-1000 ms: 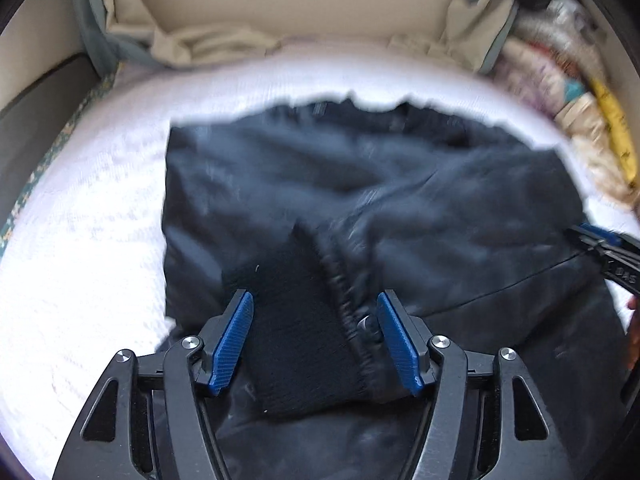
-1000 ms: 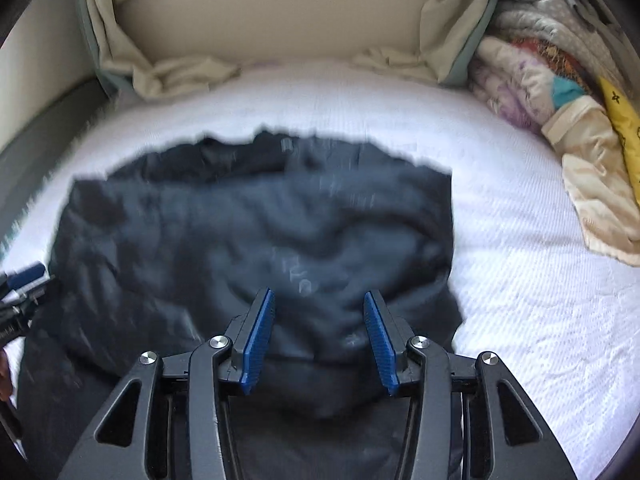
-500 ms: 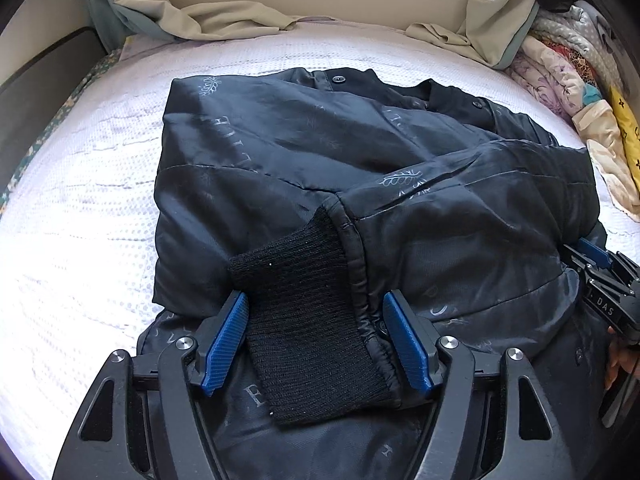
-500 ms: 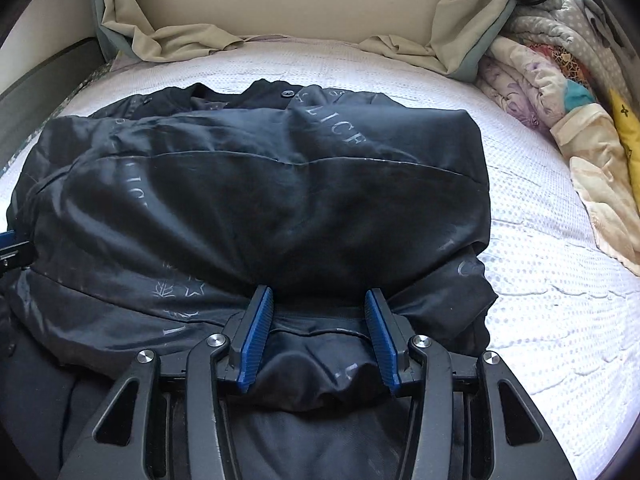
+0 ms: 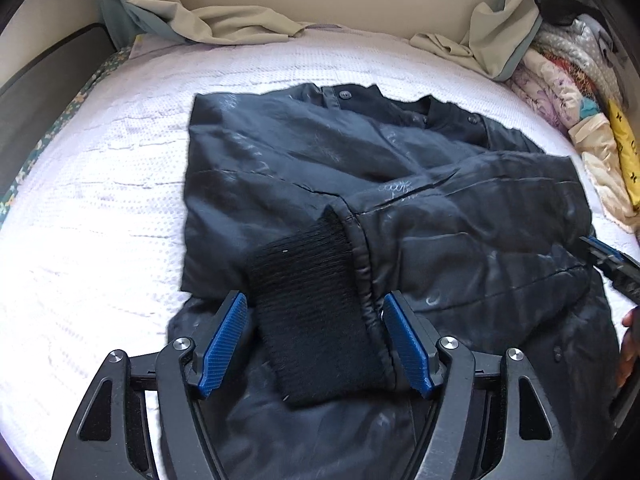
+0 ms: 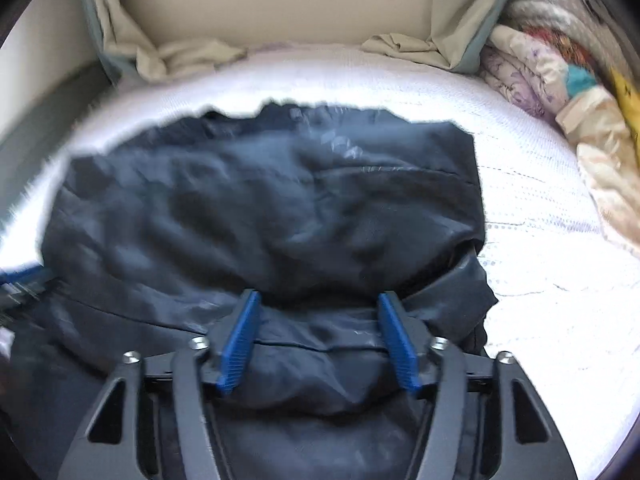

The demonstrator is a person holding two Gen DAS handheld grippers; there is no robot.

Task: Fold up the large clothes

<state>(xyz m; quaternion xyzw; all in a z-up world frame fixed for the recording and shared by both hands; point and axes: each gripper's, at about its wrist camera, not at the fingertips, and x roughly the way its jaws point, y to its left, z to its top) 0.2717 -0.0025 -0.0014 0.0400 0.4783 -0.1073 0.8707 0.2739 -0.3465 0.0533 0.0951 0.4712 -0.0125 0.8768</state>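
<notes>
Lying folded, black jacket (image 5: 360,184) shows ribbed cuff (image 5: 316,316).

Bright daylight, white bedspread (image 5: 100,240) blown out; strong fisheye edge curvature; right wrist view motion-blurred, left mostly sharp.

Black jacket (image 5: 360,184) – white bedspread (image 5: 100,240) – blue fingers (image 5: 222,344)

The left gripper (image 5: 314,336) points steeply down, its jaws spread wide with blue pads (image 5: 222,344) clear on both sides. The right gripper (image 6: 318,338) tilts down likewise, its jaws opening, dark cloth bunched between them. In the left view, the right gripper's tip and some fingers (image 5: 628,344) show at the edge.
</notes>
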